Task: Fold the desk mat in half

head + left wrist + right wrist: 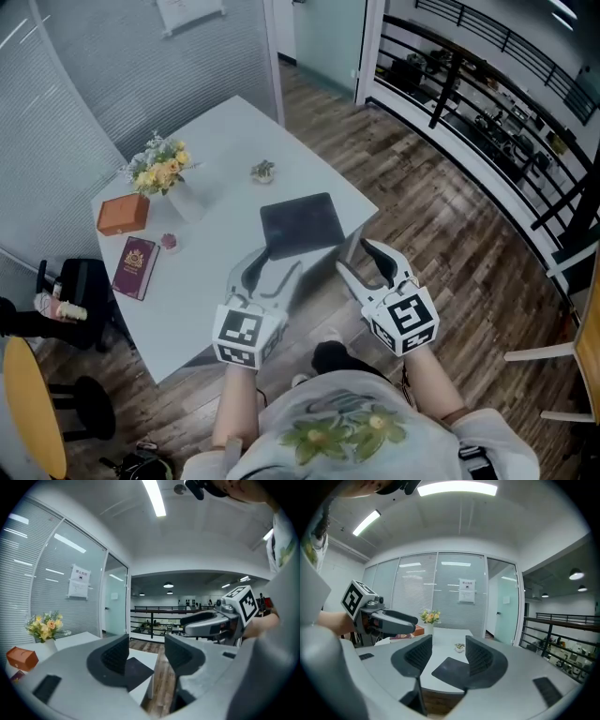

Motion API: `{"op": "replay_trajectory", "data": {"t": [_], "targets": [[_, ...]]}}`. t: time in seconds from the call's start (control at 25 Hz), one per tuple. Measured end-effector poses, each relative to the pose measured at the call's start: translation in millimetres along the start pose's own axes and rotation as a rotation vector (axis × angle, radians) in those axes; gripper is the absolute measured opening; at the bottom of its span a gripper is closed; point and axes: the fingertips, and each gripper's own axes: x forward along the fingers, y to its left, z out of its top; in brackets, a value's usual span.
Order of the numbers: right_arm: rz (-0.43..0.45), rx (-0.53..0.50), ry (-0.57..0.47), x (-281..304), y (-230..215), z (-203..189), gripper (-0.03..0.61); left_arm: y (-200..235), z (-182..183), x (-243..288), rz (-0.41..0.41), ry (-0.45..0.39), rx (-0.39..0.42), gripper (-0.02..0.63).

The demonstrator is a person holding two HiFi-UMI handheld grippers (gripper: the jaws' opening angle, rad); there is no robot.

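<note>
A dark desk mat [302, 225] lies flat on the white table [225, 141], close to its near right edge. Both grippers hover in the air short of that edge, above the wooden floor, and touch nothing. My left gripper [270, 269] is open, with empty jaws pointing at the mat's near left side. My right gripper [357, 258] is open too, off the mat's near right corner. In the left gripper view the mat [134, 669] shows beyond the open gripper [146, 651]. The right gripper view has the mat [449, 670] below its open gripper [448, 654].
A vase of yellow flowers [167, 175], an orange box [123, 214], a maroon book [135, 267], a small pink item [169, 242] and a tiny potted plant [262, 172] sit farther back. A black chair [77, 289] stands left; a black railing [487, 84] runs along the right.
</note>
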Motion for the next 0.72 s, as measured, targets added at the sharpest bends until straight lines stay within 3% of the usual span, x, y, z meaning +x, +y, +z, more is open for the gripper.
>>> {"op": "replay_trajectory", "data": {"t": [0.4,0.72], "targets": [[0.076,-0.046,0.055,46,-36,-11,0.221,42,-20,32,0.045,0.079,0.060,0.235],[0.150,-0.079,0.140,73,-50,-46,0.221,60,-57,56,0.073,0.181,0.017,0.235]]}}
